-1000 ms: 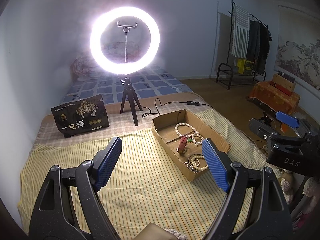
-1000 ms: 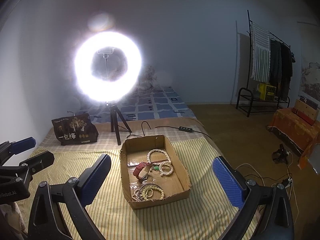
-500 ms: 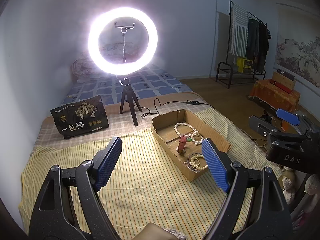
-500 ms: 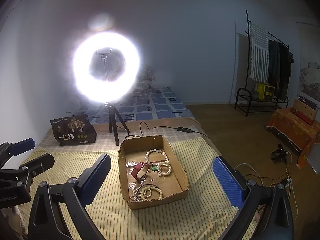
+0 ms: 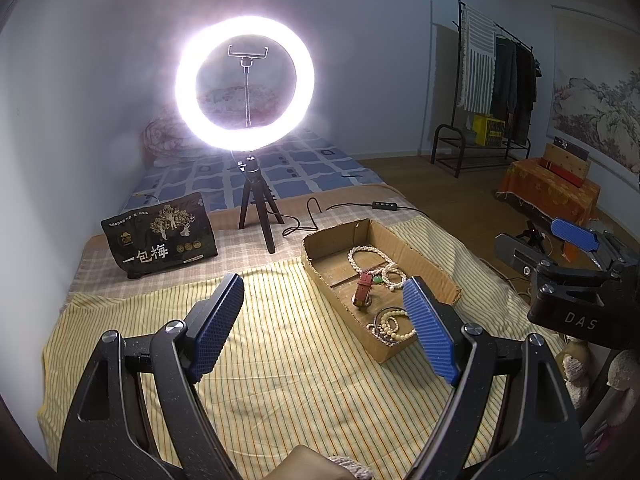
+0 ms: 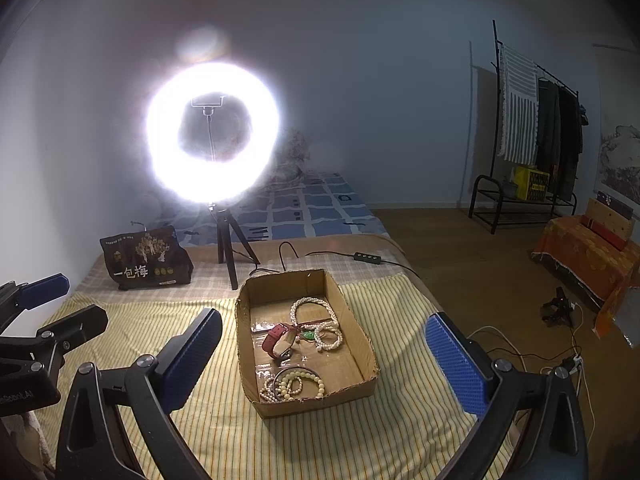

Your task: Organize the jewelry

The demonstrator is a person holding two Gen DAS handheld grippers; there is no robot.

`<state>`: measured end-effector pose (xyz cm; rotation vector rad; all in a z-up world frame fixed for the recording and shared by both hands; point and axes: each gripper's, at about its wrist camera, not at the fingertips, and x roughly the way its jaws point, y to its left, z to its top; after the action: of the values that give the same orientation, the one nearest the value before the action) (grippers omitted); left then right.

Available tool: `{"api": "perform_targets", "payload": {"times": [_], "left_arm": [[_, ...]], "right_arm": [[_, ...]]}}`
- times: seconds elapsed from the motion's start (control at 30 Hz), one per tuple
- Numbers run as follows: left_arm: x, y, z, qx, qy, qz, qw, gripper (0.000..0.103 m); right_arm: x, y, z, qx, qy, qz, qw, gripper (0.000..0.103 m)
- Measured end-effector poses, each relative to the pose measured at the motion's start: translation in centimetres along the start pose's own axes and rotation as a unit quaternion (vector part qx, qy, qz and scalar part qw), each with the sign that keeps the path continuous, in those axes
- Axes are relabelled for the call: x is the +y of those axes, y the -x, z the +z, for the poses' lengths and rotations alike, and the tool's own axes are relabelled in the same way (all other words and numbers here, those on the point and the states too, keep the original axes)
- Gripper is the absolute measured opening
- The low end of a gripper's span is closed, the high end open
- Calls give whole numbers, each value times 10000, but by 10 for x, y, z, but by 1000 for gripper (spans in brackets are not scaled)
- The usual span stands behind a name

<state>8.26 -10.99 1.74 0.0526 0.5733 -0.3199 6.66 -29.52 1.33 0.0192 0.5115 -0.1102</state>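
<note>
A shallow cardboard box lies on the yellow striped cloth; it also shows in the left wrist view. Inside lie a pearl necklace, a red watch strap, a white bead bracelet, a small green stone and a pile of bead bracelets at the near end. My right gripper is open and empty, held above the box's near end. My left gripper is open and empty, left of the box, over the cloth.
A lit ring light on a small tripod stands behind the box, its cable and switch trailing right. A black snack bag stands at the back left. The bed's right edge drops to a wooden floor with cables.
Both grippers have shifted only slightly; the right one has eased a little closer to the box. Both stay open and empty.
</note>
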Motion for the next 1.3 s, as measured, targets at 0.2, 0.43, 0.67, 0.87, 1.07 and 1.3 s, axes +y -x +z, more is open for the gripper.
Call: {"api": "perform_targets", "payload": {"times": [0.2, 0.43, 0.67, 0.87, 1.07, 1.3], "left_arm": [[0, 0, 0, -3, -8, 1, 10000, 84], [-1, 1, -1, -6, -12, 1, 10000, 84], [-1, 1, -1, -2, -19, -3, 10000, 84], [-2, 1, -1, -5, -28, 7, 10000, 84], [-3, 0, 3, 58, -127, 1, 9999, 84], [-9, -1, 0, 126, -358, 13, 9993, 84]], "right_arm": [[-1, 0, -2, 19, 12, 4, 10000, 103], [-1, 0, -2, 20, 12, 3, 10000, 103], [-1, 0, -1, 24, 16, 8, 10000, 103], [0, -1, -2, 38, 34, 2, 10000, 103], [1, -1, -3, 43, 54, 5, 10000, 103], [3, -1, -3, 64, 86, 22, 9999, 103]]}}
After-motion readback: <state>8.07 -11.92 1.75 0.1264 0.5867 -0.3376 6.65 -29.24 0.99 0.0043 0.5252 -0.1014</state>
